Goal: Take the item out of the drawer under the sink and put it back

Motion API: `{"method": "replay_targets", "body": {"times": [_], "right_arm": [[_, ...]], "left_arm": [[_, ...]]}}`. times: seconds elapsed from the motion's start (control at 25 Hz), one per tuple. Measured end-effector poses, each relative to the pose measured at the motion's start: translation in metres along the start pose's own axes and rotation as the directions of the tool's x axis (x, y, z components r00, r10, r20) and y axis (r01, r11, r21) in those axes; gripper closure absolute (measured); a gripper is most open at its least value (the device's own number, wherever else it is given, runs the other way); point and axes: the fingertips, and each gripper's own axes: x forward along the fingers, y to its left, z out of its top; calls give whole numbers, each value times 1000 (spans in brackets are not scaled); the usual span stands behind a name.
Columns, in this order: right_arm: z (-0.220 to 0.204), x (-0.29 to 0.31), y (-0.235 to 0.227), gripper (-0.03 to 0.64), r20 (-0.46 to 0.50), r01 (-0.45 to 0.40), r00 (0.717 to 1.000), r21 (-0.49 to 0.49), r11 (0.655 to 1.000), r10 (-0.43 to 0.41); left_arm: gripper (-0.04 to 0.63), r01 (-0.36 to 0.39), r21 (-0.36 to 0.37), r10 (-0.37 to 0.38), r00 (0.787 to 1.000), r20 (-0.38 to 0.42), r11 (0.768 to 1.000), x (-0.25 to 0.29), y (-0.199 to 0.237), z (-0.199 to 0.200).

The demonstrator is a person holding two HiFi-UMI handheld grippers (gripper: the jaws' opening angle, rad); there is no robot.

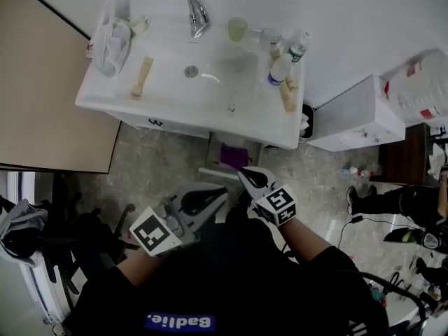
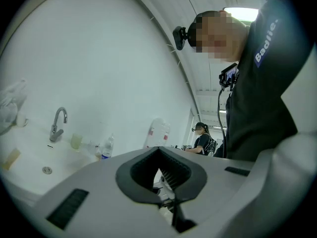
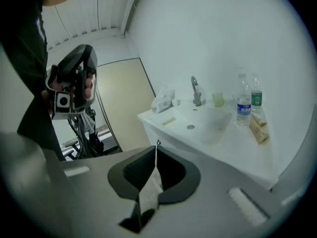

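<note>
Beige board (image 1: 49,89) fills the far left, and beside it stands the white sink (image 1: 168,93). On its rim, from the left, are a crumpled plastic bag (image 1: 112,37), a pale wooden bar (image 1: 142,75), the tap (image 1: 198,14), a green cup (image 1: 237,28), a few bottles (image 1: 281,67) and a tube (image 1: 288,93).

Under the basin the drawer (image 1: 217,174) stands pulled open, and the purple item (image 1: 234,156) lies inside it, untouched by either gripper.

In the head view both grippers are held low in front of the person's dark top. The left gripper (image 1: 222,190) sits below the drawer. Its own view shows its fingers pressed together at the tips (image 2: 157,148) with nothing between them. The right gripper (image 1: 243,172) reaches closest to the drawer's front edge, and its fingers are likewise closed tip to tip (image 3: 157,145) — empty.

Right of the sink sits a white box (image 1: 357,114), and further right are another person's dark legs (image 1: 392,201).
</note>
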Motion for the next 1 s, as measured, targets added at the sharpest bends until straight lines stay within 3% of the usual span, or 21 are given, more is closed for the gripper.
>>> {"method": "replay_targets", "body": {"times": [0.6,1.0], "right_arm": [[-84,80,-51,597,-219,-8,976,3,1000,8],[-139,114,-77,517,-383,8,923,-61,998,-30]], "left_arm": [[606,-81,-42,80,996,-27,996,-10,33,-16],[606,-108,-48,106,994,-34,993,-17,49,-19]]}}
